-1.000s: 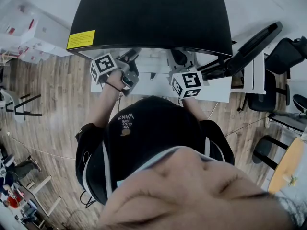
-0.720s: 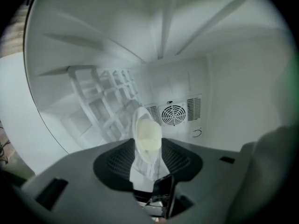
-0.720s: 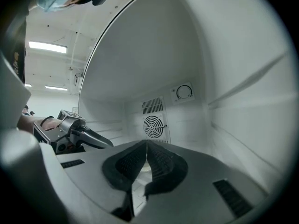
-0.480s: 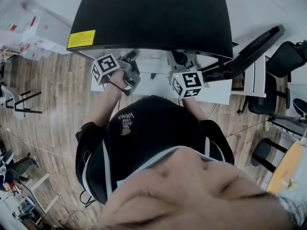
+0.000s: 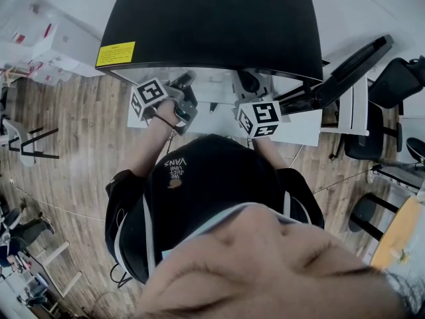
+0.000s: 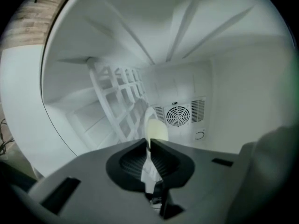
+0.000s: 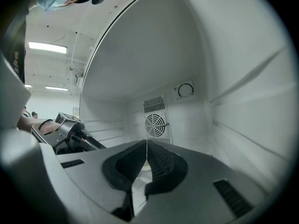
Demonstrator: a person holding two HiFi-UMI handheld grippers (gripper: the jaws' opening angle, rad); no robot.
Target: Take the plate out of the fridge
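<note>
A pale cream plate (image 6: 157, 130) stands on edge inside the white fridge, in front of the round fan vent (image 6: 177, 116). My left gripper (image 6: 148, 143) has its jaws closing onto the plate's rim, with the pads against both faces. In the head view the left gripper (image 5: 180, 88) and the right gripper (image 5: 249, 85) both reach under the fridge's black top (image 5: 212, 18). My right gripper (image 7: 146, 147) is shut, its jaws meeting in a thin line, with a pale surface showing just beneath them. The left gripper's body (image 7: 70, 133) shows at the left of the right gripper view.
A white wire rack (image 6: 117, 104) lines the fridge's left side. The open fridge door (image 5: 348, 62) swings out to the right. Office chairs (image 5: 392, 78) stand at the right, white boxes (image 5: 46, 42) at the left, on a wooden floor (image 5: 73, 151).
In the head view the left gripper's marker cube has shifted slightly to the right and down. The right gripper has hardly moved.
</note>
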